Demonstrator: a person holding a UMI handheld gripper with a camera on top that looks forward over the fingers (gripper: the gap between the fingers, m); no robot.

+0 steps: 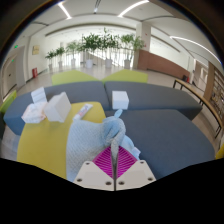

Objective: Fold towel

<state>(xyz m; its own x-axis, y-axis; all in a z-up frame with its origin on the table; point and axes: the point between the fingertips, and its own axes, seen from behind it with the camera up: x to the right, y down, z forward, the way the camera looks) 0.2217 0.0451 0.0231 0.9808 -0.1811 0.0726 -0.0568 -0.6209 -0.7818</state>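
Observation:
A light blue towel (98, 137) lies bunched on the grey and yellow table (170, 130), just ahead of my fingers. My gripper (113, 153) is shut on a raised fold of the towel. The magenta pads (101, 163) meet at their tips with the cloth pinched between them. The rest of the towel spreads to the left and right of the pinched part, and its near edge is hidden behind the fingers.
A white box (120, 99) stands beyond the towel. Several white objects (56, 106) lie to the left on the table, one small one (84, 110) near the towel. Potted plants (95, 45) stand far behind in a hall.

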